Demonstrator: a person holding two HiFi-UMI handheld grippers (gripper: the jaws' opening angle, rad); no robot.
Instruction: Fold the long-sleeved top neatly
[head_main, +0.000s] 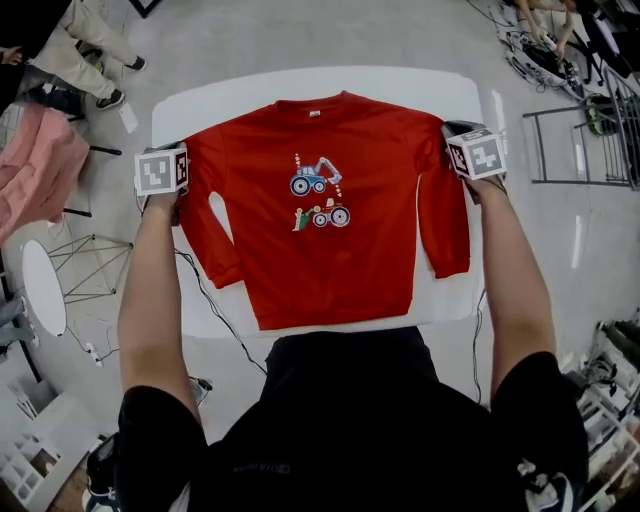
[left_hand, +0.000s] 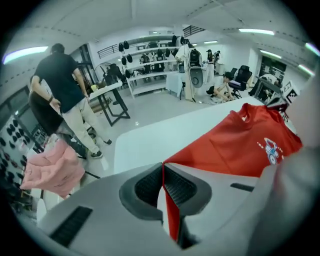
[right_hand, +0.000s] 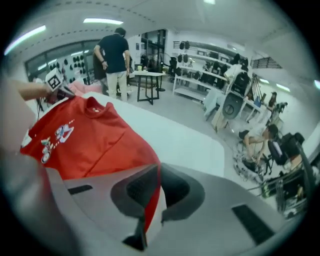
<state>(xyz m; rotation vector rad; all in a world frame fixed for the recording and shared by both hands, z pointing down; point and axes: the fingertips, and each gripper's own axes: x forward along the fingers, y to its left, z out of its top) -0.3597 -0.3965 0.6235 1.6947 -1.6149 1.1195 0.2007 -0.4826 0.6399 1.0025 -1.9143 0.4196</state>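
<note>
A big open-plan lab or workshop: long white wall shelves (left_hand: 150, 64) loaded with dark gear, bright ceiling strip lights (right_hand: 102, 21), black office chairs (left_hand: 243, 76), loose black cables (head_main: 216, 312) trailing over pale grey floor (head_main: 300, 40).

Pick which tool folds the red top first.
Right, probably. Right tool and left tool both pinch the red long-sleeved top, but the right sleeve lies straight alongside it; the left sleeve bows away.
</note>
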